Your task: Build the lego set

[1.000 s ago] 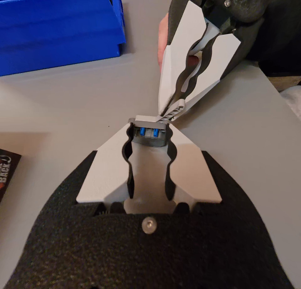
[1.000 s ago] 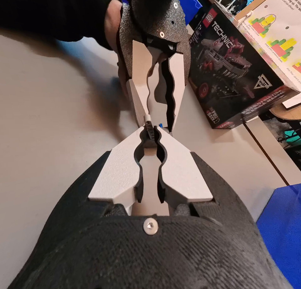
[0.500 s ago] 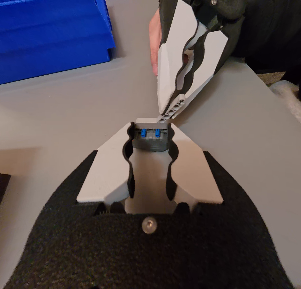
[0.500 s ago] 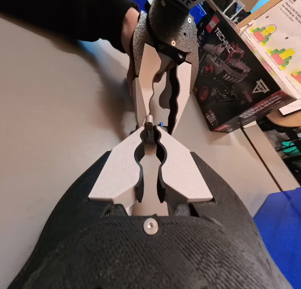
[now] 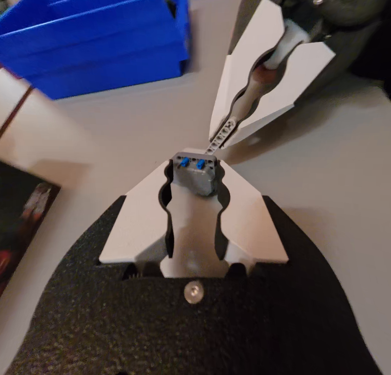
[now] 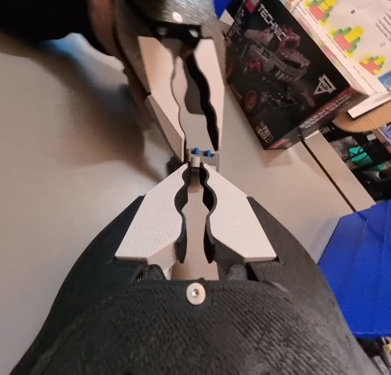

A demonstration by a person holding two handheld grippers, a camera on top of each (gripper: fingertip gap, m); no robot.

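Lego motor block (image 5: pixel 195 175), dark grey with two blue pins (image 5: pixel 191 162) on top, is sitting clamped between the left gripper (image 5: pixel 194 163) jaws just above the counter (image 5: pixel 127 132). Beyond it, the right gripper (image 5: pixel 227 132) jaws are pinching a light grey holed beam (image 5: pixel 221 135), its tip apparently touching the block's far edge. Lining the holes over the pins before pressing is looking key.

Grey tabletop (image 5: pixel 105 132), cluttered shelving (image 6: pixel 359 153) beyond

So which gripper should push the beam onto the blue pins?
Probably the right gripper: it is shut on the beam, whose end sits beside the blue pins. The left gripper just braces the grey block.
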